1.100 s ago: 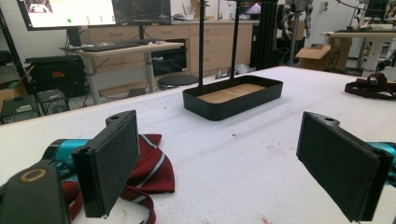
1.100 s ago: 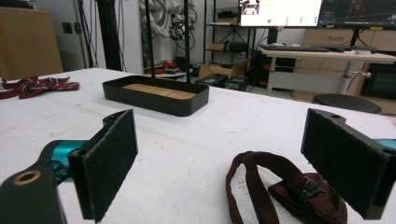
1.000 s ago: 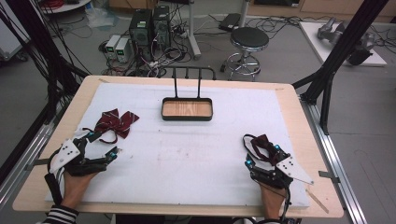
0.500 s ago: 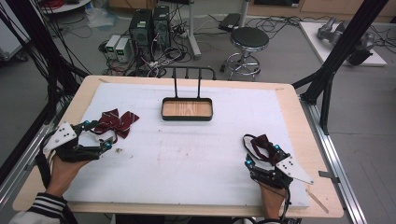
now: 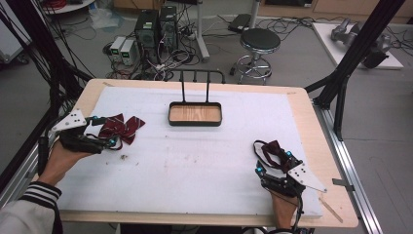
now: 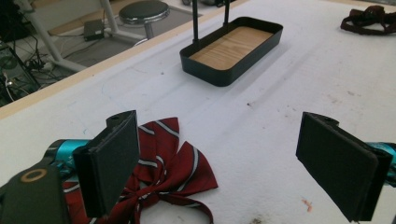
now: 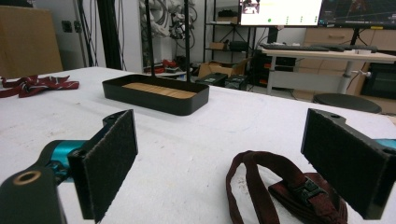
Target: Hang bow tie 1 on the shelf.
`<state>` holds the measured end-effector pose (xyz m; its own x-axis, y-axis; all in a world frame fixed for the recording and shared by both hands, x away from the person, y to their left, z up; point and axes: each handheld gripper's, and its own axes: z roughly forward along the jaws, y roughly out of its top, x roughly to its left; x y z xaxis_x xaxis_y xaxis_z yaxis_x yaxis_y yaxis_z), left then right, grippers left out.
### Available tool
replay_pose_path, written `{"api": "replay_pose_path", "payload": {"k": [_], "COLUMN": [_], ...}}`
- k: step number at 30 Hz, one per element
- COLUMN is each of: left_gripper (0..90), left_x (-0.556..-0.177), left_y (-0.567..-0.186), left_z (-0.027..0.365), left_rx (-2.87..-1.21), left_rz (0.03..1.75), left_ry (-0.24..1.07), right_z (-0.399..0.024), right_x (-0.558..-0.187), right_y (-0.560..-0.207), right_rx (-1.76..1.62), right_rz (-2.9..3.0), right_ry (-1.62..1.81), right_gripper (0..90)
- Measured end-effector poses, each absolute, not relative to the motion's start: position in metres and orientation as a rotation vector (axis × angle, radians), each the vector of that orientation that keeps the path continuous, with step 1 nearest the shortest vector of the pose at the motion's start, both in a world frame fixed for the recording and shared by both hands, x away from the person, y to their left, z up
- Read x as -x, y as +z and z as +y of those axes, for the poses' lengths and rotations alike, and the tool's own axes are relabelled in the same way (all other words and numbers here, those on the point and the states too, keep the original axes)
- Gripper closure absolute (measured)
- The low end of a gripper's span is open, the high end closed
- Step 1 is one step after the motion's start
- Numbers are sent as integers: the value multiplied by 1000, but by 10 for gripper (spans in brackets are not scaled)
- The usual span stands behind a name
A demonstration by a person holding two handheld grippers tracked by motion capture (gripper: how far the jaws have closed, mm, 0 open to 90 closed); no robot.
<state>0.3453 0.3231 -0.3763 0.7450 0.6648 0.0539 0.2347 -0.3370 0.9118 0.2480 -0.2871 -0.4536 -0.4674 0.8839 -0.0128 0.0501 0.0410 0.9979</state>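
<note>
The left gripper stood spread wide over the near left of the table, its left jaw just above the striped red bow tie. The right gripper was spread too, at the near right, a dark red strap with a buckle lying between its jaws. To take the bow well, I judged the left one should centre over the knot before closing. The black tray waited mid-table. I could read no writing.
</note>
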Motion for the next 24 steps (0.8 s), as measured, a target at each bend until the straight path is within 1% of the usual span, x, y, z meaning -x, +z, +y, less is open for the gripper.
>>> {"api": "replay_pose_path", "payload": {"k": [10,15,19,23,24], "left_gripper": [170,196,198,226,227], "left_x": [-367,-376,-386,-391,-395], "left_y": [-375,-373,-373,-375,-376], "left_z": [327,328,332,333,333], "left_rx": [-1976,-2020,-2054,-2087,-2117], "left_rz": [705,689,697,686,676], "left_ry": [462,451,430,432,433], "right_z": [-287,-287,-287,-287,-287], "right_x": [-247,-247,-247,-247,-247], "right_y": [-454,-454,-454,-454,-454], "right_rx": [-968,-970,-971,-968,-969], "right_rz": [1616,1614,1614,1616,1616], "right_ry": [1508,1510,1509,1508,1508], "right_gripper": [99,99,99,99,99]}}
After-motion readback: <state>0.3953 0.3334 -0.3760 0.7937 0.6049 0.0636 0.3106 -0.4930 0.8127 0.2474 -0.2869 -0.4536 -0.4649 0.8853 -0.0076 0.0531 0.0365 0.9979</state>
